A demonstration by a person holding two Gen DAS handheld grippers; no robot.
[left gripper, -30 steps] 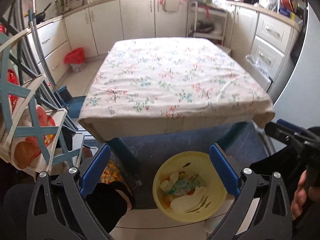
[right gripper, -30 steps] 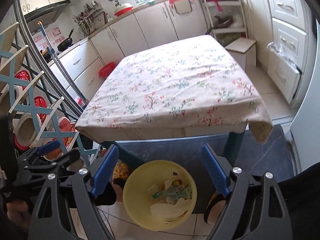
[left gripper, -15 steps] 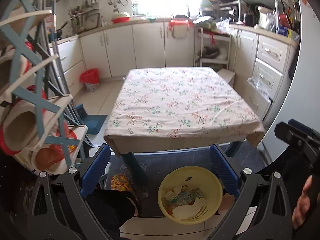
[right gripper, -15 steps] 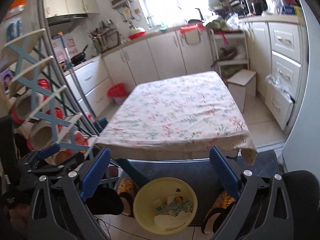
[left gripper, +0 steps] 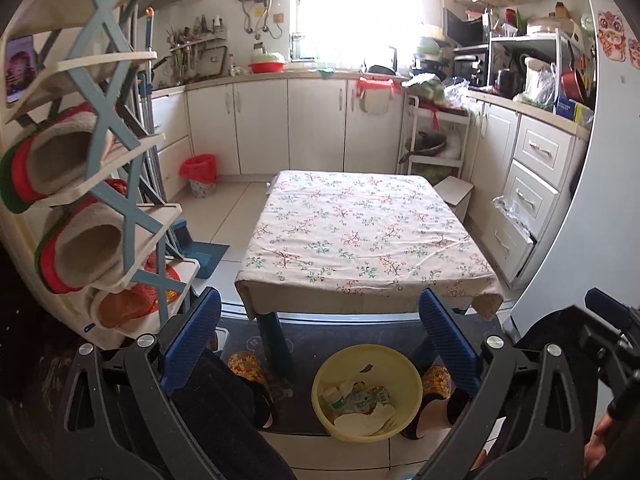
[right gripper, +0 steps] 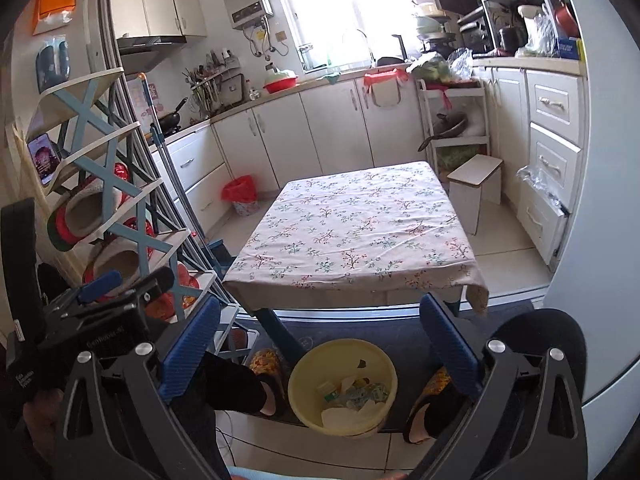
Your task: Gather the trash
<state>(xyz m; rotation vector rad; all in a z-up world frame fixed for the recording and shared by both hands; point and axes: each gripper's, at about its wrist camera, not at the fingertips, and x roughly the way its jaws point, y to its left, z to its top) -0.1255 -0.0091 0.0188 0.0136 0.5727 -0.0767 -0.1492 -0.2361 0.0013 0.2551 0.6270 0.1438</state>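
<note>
Below the near edge of the surface point(left gripper: 368, 232), the yellow basin point(left gripper: 366, 390) holds the trash point(left gripper: 360, 404). Both the left tool point(left gripper: 320, 334) and right tool point(right gripper: 320, 340) are wide apart, gripping nothing. Collecting seems finished; next probably only a check for leftovers.

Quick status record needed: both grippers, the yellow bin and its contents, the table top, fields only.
left gripper: open, holding nothing
right gripper: open, holding nothing
yellow bin: on the floor at the near table edge, between the person's feet
bin contents: crumpled paper, wrappers, a small bottle
table: floral cloth, no loose items visible
red-lined bin: by the far cabinets
</note>
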